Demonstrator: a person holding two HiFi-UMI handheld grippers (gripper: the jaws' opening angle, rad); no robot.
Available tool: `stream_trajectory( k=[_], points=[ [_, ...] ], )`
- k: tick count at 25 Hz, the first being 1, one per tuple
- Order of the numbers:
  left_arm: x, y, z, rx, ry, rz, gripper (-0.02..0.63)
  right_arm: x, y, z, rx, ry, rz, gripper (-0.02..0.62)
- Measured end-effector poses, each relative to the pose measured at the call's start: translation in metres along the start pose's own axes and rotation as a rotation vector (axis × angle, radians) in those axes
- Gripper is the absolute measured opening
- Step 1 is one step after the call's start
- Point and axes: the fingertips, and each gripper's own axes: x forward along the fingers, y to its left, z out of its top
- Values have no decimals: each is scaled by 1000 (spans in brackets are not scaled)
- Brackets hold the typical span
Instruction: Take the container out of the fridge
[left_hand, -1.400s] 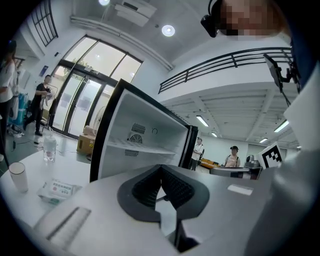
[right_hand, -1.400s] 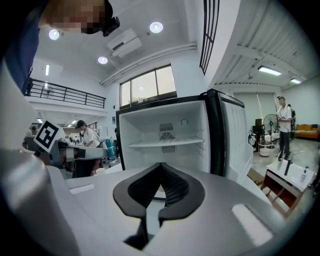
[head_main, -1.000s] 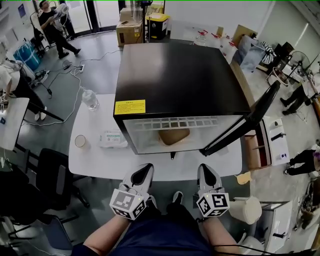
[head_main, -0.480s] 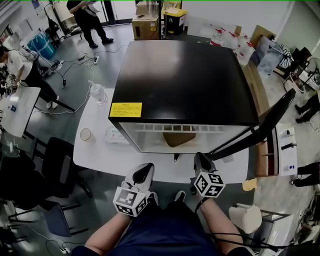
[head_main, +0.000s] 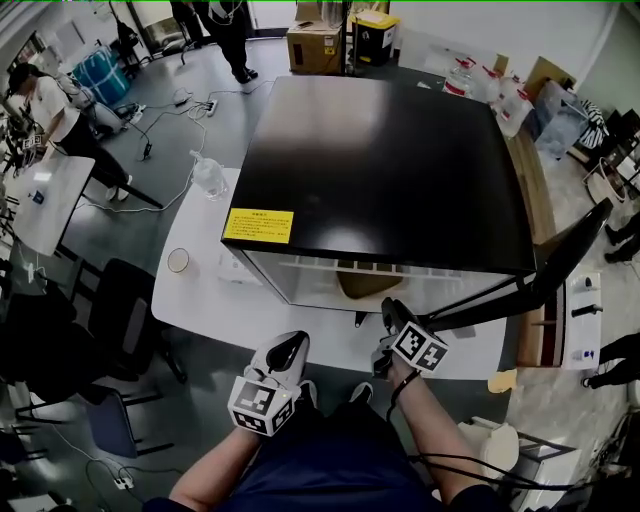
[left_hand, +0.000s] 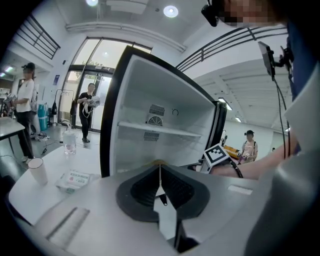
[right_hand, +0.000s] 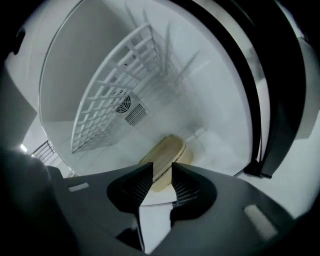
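A black mini fridge (head_main: 380, 170) stands on the white table (head_main: 205, 305) with its door (head_main: 550, 270) swung open to the right. Inside on the white floor lies a tan, oval-lidded container (head_main: 365, 283), which also shows as a container (right_hand: 167, 152) just beyond my right jaws. My right gripper (head_main: 388, 312) is rolled on its side at the fridge mouth. Its jaws are opening, with a narrow gap and nothing between them (right_hand: 162, 169). My left gripper (head_main: 287, 350) hangs back at the table's near edge, shut and empty (left_hand: 160, 166).
A wire shelf (right_hand: 115, 100) sits above the container inside the fridge. Left of the fridge on the table are a water bottle (head_main: 209, 176), a paper cup (head_main: 178, 260) and a pack of wipes (head_main: 232, 268). An office chair (head_main: 115, 320) stands at the left. People stand in the background.
My right gripper has moved forward and up to the fridge opening, rolled sideways, and its jaws have parted. The left gripper has hardly moved.
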Motion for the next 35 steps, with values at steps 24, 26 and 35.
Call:
stream_trajectory(
  k=[24,26,35],
  points=[
    [-22,16,-24,-68,43,90,5,49,-30,-2,450,-42,25,161],
    [-22,17,-25,-73,45,95,5,50,-30,-4,464,-42,32,138],
    [-26,17,-32,-86,61,95,5,42,-29,-3,519,-77,40,66]
  ],
)
